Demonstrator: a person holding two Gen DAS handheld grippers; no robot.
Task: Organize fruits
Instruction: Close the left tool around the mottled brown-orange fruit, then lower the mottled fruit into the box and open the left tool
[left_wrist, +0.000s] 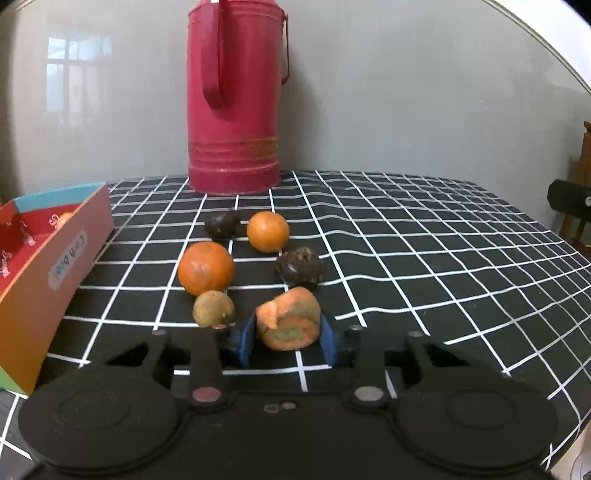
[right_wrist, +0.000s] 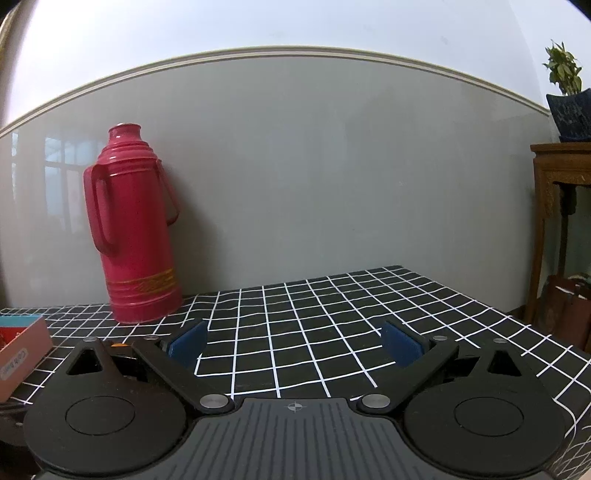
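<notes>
Carrot chunk (left_wrist: 290, 318) is sitting on the checkered desk (left_wrist: 424, 266), clamped between the blue jaws of the left gripper (left_wrist: 288, 341). Two oranges (left_wrist: 206, 268) and some dark fruits lie just behind it, with the red box (left_wrist: 55, 273) off to the left. Right gripper (right_wrist: 293, 341) hangs with jaws wide apart, nothing in them.

A black tablecloth (left_wrist: 406, 236) with a white grid, a crimson thermos (left_wrist: 232, 96) banded in gold at upper centre, two bright oranges (left_wrist: 206, 268), two dark brown fruits (left_wrist: 299, 266) (nearly black), blue gripper pads (right_wrist: 400, 343), grey wall (right_wrist: 314, 166)
</notes>
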